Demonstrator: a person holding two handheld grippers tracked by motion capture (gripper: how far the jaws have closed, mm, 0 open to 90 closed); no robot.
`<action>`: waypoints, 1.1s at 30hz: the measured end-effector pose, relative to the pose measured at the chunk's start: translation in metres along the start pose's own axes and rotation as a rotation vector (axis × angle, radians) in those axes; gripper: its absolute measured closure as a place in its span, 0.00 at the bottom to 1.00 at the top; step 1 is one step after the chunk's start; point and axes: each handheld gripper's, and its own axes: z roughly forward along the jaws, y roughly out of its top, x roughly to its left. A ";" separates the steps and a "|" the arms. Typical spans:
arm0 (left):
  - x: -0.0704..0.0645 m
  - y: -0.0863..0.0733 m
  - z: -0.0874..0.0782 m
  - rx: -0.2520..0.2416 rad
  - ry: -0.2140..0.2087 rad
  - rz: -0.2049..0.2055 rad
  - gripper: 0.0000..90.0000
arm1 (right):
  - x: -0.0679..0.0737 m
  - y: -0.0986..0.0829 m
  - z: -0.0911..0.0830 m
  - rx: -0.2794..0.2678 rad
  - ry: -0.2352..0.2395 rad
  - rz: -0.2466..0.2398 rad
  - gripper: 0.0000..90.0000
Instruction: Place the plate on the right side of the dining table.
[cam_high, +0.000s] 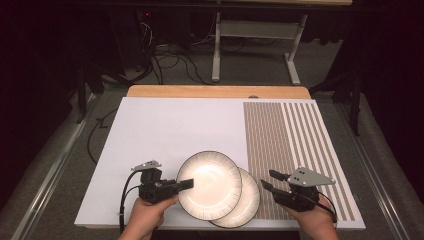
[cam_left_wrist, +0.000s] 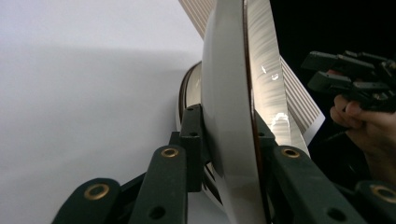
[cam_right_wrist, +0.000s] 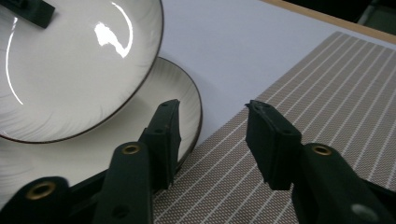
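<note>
At the bottom of the high view, the left gripper (cam_high: 170, 187) has its jaws clamped on the left rim of the upper plate (cam_high: 210, 185), holding it raised and overlapping the lower plate (cam_high: 247, 202), which lies flat at lower centre. The left gripper view shows that rim pinched edge-on between the jaws. The right gripper (cam_high: 272, 182), lower right, has its jaws apart and empty, just right of the lower plate's rim and nearer to it than the left. There are two plates and two grippers. Farther up, a striped mat (cam_high: 295, 150) covers the right side of the white counter (cam_high: 170, 125).
</note>
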 end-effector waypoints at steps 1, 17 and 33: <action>0.000 0.001 -0.001 -0.011 0.000 0.003 0.84 | -0.002 0.000 -0.001 -0.004 -0.009 0.006 0.59; 0.001 0.008 -0.018 -0.169 0.056 0.151 0.87 | -0.020 -0.004 -0.017 -0.081 -0.090 0.069 0.27; -0.021 0.006 -0.029 -0.283 0.178 0.430 0.87 | -0.029 -0.005 -0.028 -0.148 -0.135 0.117 0.01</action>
